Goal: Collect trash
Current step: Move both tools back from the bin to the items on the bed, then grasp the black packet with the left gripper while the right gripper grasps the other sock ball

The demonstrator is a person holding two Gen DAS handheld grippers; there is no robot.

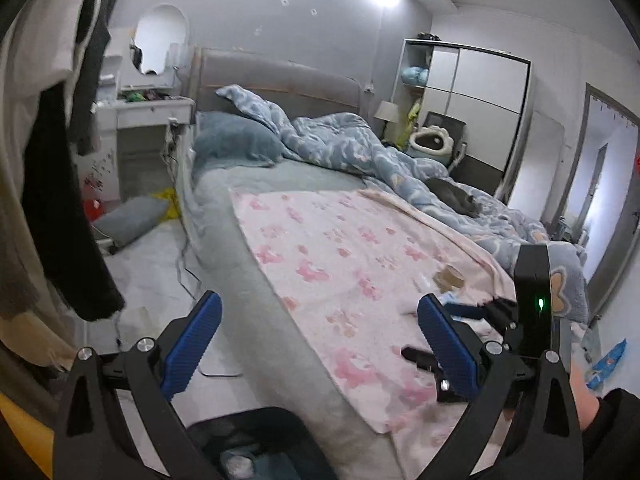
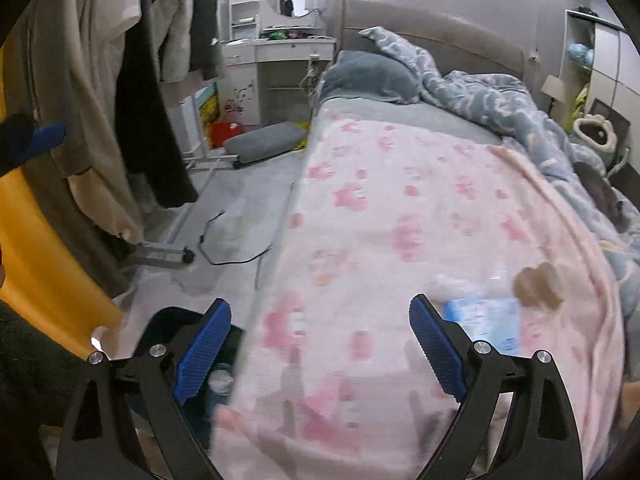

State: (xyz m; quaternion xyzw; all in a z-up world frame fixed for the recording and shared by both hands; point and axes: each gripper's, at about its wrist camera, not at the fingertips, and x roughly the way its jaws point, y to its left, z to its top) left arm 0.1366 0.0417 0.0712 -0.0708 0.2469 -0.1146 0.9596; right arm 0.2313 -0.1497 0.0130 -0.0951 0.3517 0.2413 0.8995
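My left gripper is open and empty above the bed's near edge. My right gripper is open and empty over the pink blanket; it shows at the right of the left wrist view. A brown tape roll lies on the pink blanket, blurred in the right wrist view. A light blue packet and white crumpled bits lie beside it. A dark trash bin stands on the floor below the bed, holding white scraps; it also shows in the right wrist view.
A blue duvet is heaped on the far side of the bed with a grey cat on it. Clothes hang on a rack at the left. A grey pillow and a cable lie on the floor. A blue wrapper lies at the right.
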